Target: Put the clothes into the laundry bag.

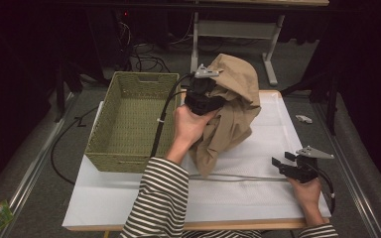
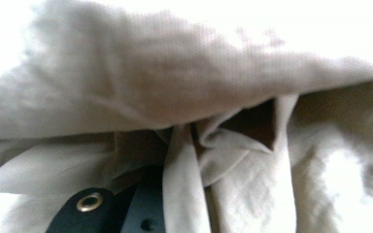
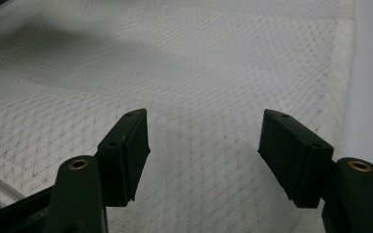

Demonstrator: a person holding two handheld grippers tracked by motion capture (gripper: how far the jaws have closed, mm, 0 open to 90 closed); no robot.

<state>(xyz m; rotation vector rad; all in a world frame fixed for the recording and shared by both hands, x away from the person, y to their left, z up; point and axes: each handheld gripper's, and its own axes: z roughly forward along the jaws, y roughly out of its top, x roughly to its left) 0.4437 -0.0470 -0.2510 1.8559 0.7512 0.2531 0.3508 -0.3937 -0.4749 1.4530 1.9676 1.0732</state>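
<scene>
The left claw (image 1: 202,101) is gripping a bunched tan garment (image 1: 235,106) at centre frame, hanging long axis down over the bench (image 1: 258,198) — the woven basket (image 1: 129,121) sits just left, probably its destination. The right claw (image 1: 284,163) is resting open, lower right.

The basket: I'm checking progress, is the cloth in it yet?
Not yet. The basket looks empty, and the tan cloth hangs bunched from the left claw beside it.

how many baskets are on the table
1: the woven basket sits at the table's left side, beside the tan cloth held up by the left gripper.
</scene>
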